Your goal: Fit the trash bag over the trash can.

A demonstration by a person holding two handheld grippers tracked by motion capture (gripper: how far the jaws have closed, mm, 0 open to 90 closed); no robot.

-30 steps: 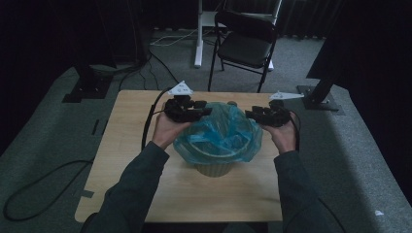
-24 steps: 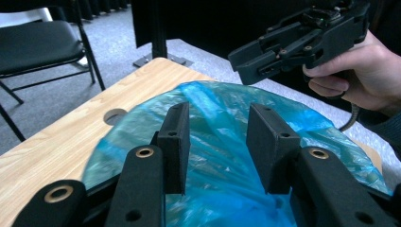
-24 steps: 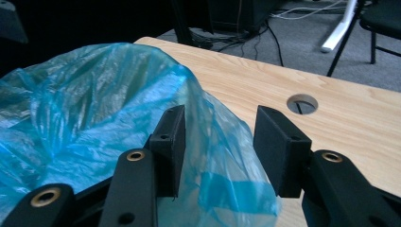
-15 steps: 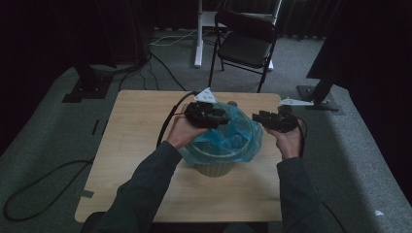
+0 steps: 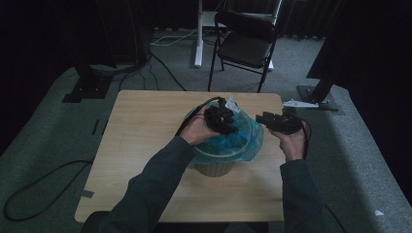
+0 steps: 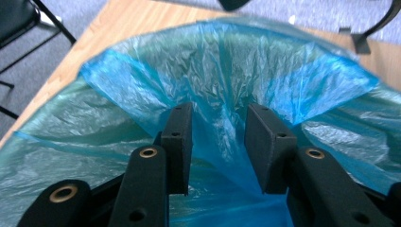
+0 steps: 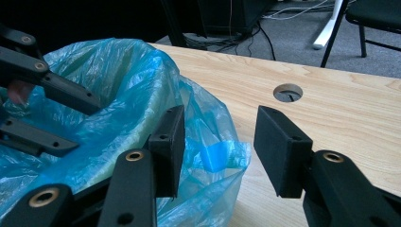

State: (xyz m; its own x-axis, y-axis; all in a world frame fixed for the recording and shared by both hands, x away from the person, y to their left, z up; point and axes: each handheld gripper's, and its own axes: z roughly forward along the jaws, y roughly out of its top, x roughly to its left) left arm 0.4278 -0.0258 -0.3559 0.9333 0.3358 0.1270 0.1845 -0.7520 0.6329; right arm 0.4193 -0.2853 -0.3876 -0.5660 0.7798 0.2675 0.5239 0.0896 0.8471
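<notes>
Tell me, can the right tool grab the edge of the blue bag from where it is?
Probably yes. The right tool is open beside the blue bag, whose crumpled edge already sits between its jaws with nothing blocking it.

- The blue bag (image 5: 233,138) lines a bin (image 5: 214,167) on the desk (image 5: 141,141).
- Left tongs (image 5: 224,118) sit over the bag's mouth.
- Right tongs (image 5: 272,121) hover just beside the bag.

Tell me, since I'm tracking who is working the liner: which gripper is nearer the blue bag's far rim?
Left. The left gripper sits over the blue bag, jaws open around a fold near its far rim. The right gripper is beside the bag, over the table, open.
</notes>
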